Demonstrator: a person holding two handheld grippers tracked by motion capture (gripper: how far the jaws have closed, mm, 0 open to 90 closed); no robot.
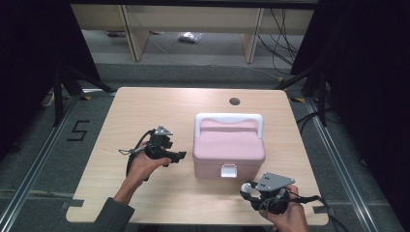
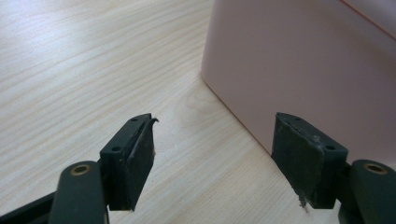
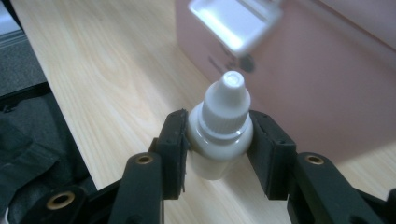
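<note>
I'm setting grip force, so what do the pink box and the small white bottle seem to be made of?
The pink box looks like moulded plastic with a smooth matte finish: even colour, rounded corners, and a glossier white latch and handle. The small white bottle, clamped in the right hand-held gripper, looks like slightly glossy, probably squeezable plastic, with a ribbed screw cap.

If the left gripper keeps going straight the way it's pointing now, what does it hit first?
Most likely the pink box. The left gripper is open and empty, pointing toward the box's lower left side wall. Its right-hand pad already sits close against that wall, while bare table lies ahead of the other; depth is hard to judge.
</note>
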